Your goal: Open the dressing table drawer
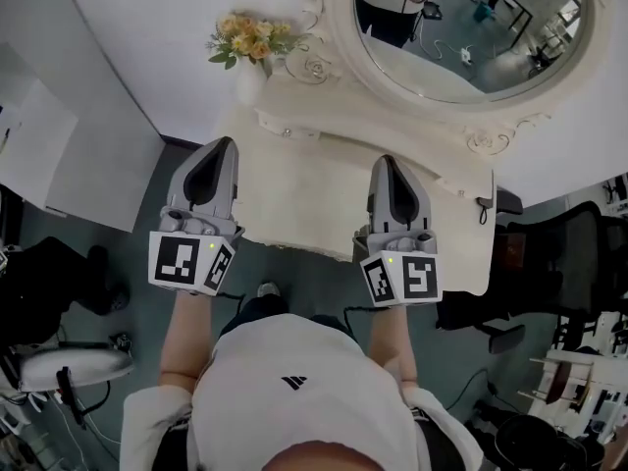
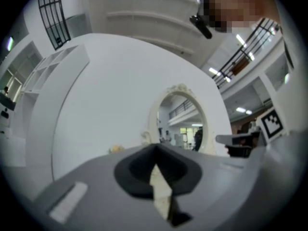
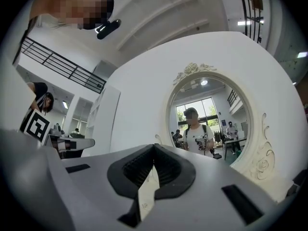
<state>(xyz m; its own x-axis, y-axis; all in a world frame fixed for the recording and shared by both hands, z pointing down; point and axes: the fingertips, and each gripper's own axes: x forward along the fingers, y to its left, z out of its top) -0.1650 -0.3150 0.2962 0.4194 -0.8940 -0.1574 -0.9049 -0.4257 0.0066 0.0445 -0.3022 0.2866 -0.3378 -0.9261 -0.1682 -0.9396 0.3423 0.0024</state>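
The cream dressing table (image 1: 294, 189) stands below me against the white wall, with its oval mirror (image 1: 461, 37) behind it. Its front face is hidden from above, so I see no front drawer; a small knob (image 1: 287, 132) shows on the low raised ledge at the back. My left gripper (image 1: 224, 145) hangs over the table's left edge, jaws shut with nothing between them. My right gripper (image 1: 385, 162) is above the table's right half, also shut and empty. The left gripper (image 2: 155, 148) and the right gripper (image 3: 154, 146) each point slightly upward at the mirror (image 3: 211, 124).
A white vase of yellow flowers (image 1: 250, 52) stands at the table's back left corner. There is a black chair (image 1: 574, 253) to the right of the table, a white panel (image 1: 88, 165) to the left, and a white stand with cables (image 1: 69, 366) on the floor at lower left.
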